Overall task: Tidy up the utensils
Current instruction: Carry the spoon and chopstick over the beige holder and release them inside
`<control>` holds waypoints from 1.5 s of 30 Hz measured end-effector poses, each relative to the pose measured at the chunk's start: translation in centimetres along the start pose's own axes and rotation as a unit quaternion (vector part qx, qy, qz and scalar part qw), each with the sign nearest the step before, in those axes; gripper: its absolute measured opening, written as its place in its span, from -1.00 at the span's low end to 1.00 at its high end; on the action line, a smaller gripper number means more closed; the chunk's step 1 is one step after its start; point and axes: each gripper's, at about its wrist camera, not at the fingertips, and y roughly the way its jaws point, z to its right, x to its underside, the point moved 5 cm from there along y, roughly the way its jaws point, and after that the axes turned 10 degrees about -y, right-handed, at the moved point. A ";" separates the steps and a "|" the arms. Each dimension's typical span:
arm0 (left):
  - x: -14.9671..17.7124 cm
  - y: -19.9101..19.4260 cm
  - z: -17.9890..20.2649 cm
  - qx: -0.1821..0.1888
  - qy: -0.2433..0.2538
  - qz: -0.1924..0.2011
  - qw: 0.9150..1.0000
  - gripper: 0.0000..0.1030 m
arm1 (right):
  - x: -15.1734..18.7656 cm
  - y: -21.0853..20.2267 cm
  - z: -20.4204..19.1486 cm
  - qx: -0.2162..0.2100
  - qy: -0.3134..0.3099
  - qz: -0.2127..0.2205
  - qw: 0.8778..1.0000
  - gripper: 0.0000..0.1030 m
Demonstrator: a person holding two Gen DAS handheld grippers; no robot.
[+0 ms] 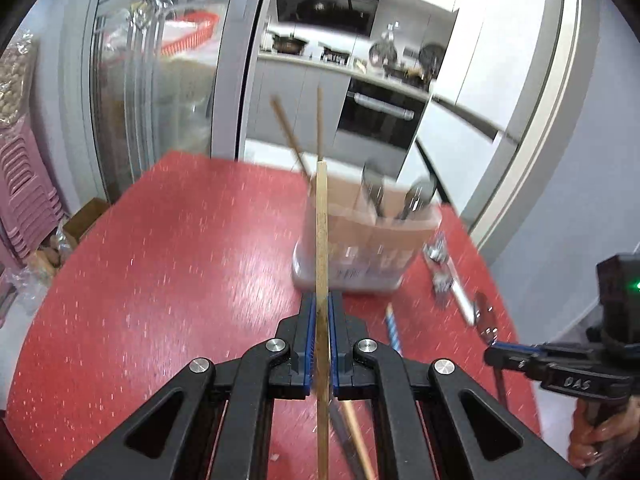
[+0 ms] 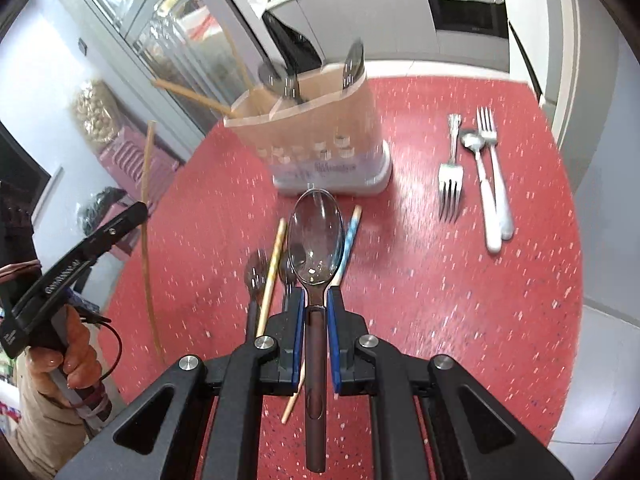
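At the far left, a single wooden chopstick (image 1: 322,240) is pinched between the pressed-together jaws of the left gripper (image 1: 321,308). It is held roughly upright and lengthwise along the fingers, presumably so that it can be lowered end-first into a slot. Ahead of it on the red table (image 1: 160,248) stands the utensil holder (image 2: 320,132), where two chopsticks (image 2: 192,94) are already leaned in the left compartment and spoons (image 2: 354,62) are grouped in the others, which suggests sorting by type.

In the middle, the right gripper (image 2: 316,300) is closed on the dark handle of a large spoon (image 2: 316,236), bowl forward toward the holder, so that the handle can probably be dropped in first once tilted. Beneath it, loose chopsticks (image 2: 272,276) and small dark spoons (image 2: 256,276) are left lying on the table, not yet sorted.

Further right, a fork (image 2: 450,184), a second fork (image 2: 494,176) and a white-handled spoon (image 2: 480,184) are laid side by side, apart from the holder.
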 end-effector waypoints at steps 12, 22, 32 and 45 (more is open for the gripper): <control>-9.3 -0.5 4.5 0.035 -0.008 0.079 0.996 -0.43 | -9.2 -2.7 0.5 -0.003 -0.003 0.080 0.997 -0.77; -14.2 2.7 5.9 0.014 -0.013 0.127 0.992 -0.43 | -16.1 -1.4 1.6 -0.010 -0.005 0.132 0.991 -0.77; -16.7 7.8 4.9 -0.006 -0.039 0.146 0.988 -0.43 | -21.3 2.8 2.2 0.002 -0.029 0.181 0.983 -0.77; -15.3 11.6 4.6 -0.032 -0.017 0.187 0.982 -0.44 | -21.5 8.4 3.0 0.045 -0.081 0.221 0.971 -0.77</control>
